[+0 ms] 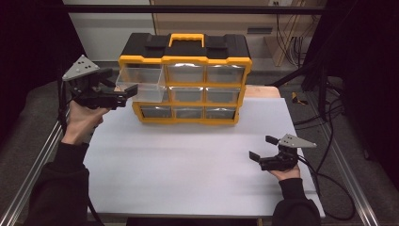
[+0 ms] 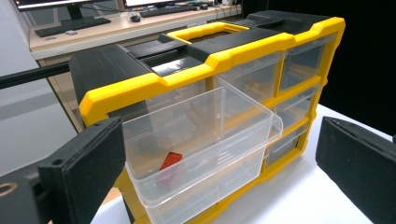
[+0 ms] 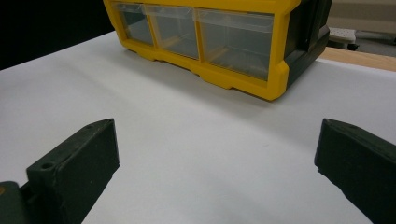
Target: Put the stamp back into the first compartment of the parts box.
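The clear drawer [image 2: 205, 140] sticks out of the top-left slot of the organiser cabinet [image 1: 186, 80], at the far left of the white counter [image 1: 188, 160]. It is a thin, glossy, see-through plastic box with rounded corners and a curved lip along its front edge. Inside it lies a small red piece [image 2: 171, 161] with a ribbed face; its full shape is hard to make out through the plastic. The cabinet has a yellow frame, a black matte top with a yellow carry handle [image 1: 187, 38], and three rows of clear drawers whose contents are blurred by glare.

The left tool [image 1: 123, 94] is level with the drawer at its left front corner, jaws spread; in the left gripper view the drawer sits between the two black matte pads, and whether the left pad touches its wall I cannot tell. The right tool [image 1: 263, 147] rests near the right edge of the counter, well apart from the cabinet, jaws spread wide over bare counter. Both forearms are cut off at the near edge.
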`<state>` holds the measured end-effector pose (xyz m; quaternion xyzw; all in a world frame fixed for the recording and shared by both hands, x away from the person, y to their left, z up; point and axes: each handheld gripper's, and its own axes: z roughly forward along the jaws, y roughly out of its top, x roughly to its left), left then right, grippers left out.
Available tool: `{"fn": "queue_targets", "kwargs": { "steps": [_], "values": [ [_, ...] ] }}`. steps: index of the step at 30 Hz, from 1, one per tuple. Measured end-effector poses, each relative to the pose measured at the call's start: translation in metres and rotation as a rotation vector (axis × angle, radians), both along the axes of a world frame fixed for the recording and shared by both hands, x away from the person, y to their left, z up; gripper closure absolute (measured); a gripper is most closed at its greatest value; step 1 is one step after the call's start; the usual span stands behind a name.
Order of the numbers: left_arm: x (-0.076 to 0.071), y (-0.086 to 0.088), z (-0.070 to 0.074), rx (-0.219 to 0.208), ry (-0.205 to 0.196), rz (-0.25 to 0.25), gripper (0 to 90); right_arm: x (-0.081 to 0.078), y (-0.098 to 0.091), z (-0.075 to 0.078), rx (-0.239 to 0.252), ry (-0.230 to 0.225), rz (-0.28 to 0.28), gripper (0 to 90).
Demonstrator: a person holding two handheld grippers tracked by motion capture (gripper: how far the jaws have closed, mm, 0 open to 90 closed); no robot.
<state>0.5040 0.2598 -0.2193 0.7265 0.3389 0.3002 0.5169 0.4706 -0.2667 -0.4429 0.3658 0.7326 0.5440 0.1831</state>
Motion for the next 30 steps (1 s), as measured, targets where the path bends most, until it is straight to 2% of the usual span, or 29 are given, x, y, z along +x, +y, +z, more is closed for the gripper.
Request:
{"fn": "queue_targets", "kwargs": {
  "steps": [13, 30],
  "values": [
    [-0.012, 0.006, -0.010, -0.025, -0.014, -0.022, 1.5, 0.000, -0.001, 0.001, 0.002, -0.006, -0.001, 0.3],
    [-0.019, 0.008, -0.026, -0.013, -0.007, -0.043, 1.5, 0.000, -0.001, 0.001, 0.003, -0.005, -0.001, 0.3]
  ]
}}
